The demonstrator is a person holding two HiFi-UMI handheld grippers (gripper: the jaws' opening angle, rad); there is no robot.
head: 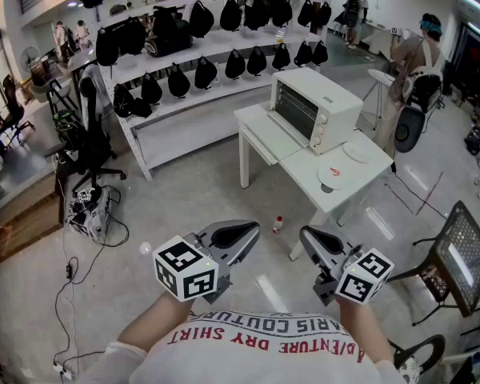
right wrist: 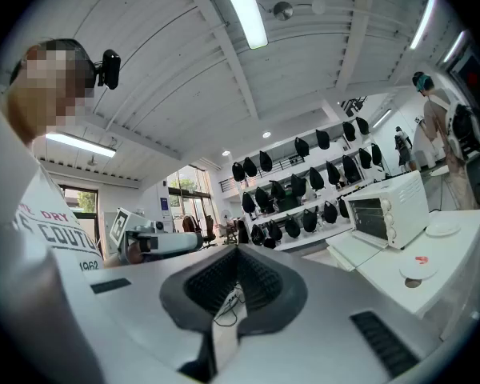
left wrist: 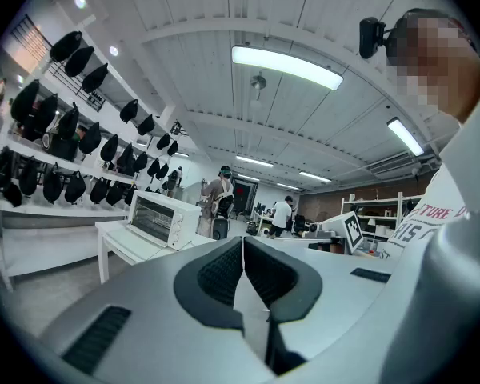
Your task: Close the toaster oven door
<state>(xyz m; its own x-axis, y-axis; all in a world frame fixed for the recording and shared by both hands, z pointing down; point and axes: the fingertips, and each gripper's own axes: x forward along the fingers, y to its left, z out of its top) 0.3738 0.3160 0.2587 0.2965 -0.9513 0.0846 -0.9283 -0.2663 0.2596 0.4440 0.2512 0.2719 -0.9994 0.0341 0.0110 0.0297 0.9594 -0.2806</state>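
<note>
1. The toaster oven sat at the far end of a white counter, well apart from the person, with open floor between. Its door lay dropped flat, facing the shelving side of the room.
2. Left hand-held gripper: jaws pressed together with nothing between them, held level close to the body.
3. Right hand-held gripper: likewise together and empty, just beside the left.
4. A round plate lay on the counter near the oven. It appeared to be no part of the job.
5. Step judged: approach only. The door had not been touched and closing had not begun.
6. The next move likely called for walking up to the door side of the counter, setting a closed jaw tip under the door's free edge, and swinging it up until it seated. A push should do, with no grip needed. Possible risk: shoving the oven back along the counter.
</note>
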